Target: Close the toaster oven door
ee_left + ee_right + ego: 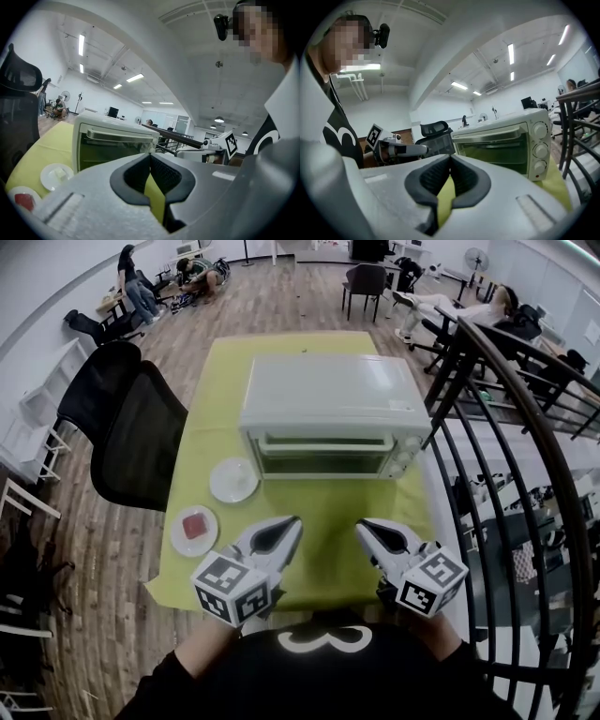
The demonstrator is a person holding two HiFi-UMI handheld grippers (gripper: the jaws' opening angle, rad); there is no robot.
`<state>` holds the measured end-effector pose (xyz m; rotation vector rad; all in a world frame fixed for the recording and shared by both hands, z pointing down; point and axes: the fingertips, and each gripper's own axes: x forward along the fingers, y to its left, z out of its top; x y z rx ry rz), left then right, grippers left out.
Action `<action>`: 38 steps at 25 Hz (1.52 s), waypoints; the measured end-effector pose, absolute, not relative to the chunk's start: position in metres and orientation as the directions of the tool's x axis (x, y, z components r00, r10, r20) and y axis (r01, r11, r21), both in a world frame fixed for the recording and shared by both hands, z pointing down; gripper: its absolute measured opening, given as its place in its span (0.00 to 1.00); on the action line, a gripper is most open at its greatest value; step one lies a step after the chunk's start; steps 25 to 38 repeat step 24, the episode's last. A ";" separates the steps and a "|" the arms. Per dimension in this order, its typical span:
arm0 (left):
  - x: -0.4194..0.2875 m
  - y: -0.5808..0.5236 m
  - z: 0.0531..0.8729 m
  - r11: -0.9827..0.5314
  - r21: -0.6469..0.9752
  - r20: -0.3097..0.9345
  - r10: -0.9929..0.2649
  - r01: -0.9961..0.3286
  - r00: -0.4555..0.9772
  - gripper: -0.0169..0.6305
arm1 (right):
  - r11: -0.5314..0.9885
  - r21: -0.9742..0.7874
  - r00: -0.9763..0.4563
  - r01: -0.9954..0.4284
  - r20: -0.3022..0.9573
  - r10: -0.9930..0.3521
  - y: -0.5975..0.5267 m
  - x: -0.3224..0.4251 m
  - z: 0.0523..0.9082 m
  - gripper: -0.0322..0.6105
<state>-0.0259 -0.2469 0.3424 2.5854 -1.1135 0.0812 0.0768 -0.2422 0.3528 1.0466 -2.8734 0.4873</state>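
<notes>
Since the door (323, 456) looks flush with the front of the oven (328, 395), handle along its top edge, I judge the closing done. Left gripper (293, 521): jaws pressed together, nothing between the pads, only yellow cloth (328, 512) seen beyond them. Right gripper (361, 524): same, closed and empty. Both sit side by side over the near part of the cloth, tips aimed roughly level at the oven, which stands straight ahead of them and well apart, no contact. Pose reads as rest: closed jaws make a blunt tip fit for pushing a door, but nothing here seems to need pushing. Two plates lie ahead-left of the left gripper: white plate (233, 480) farther, plate with a red piece (194, 531) just beside it. Door seam too small to confirm a full latch.
</notes>
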 end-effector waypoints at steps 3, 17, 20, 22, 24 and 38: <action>-0.023 -0.242 0.344 -0.656 0.259 0.183 -0.687 -0.709 0.703 0.04 | 0.727 -0.264 -0.772 -0.633 0.155 -0.616 -0.241 0.074 0.354 0.05; -0.026 -0.245 0.346 -0.650 0.244 0.193 -0.695 -0.720 0.692 0.04 | 0.716 -0.263 -0.761 -0.646 0.161 -0.628 -0.245 0.078 0.359 0.05; -0.026 -0.247 0.346 -0.650 0.246 0.194 -0.693 -0.719 0.694 0.04 | 0.711 -0.270 -0.758 -0.650 0.166 -0.630 -0.246 0.078 0.360 0.05; -0.026 -0.249 0.347 -0.649 0.246 0.196 -0.694 -0.719 0.693 0.04 | 0.708 -0.280 -0.759 -0.648 0.165 -0.629 -0.248 0.078 0.361 0.05; -0.026 -0.251 0.348 -0.647 0.247 0.199 -0.695 -0.721 0.691 0.04 | 0.707 -0.291 -0.761 -0.645 0.165 -0.627 -0.251 0.079 0.362 0.05; -0.026 -0.251 0.348 -0.647 0.247 0.199 -0.695 -0.721 0.691 0.04 | 0.707 -0.291 -0.761 -0.645 0.165 -0.627 -0.251 0.079 0.362 0.05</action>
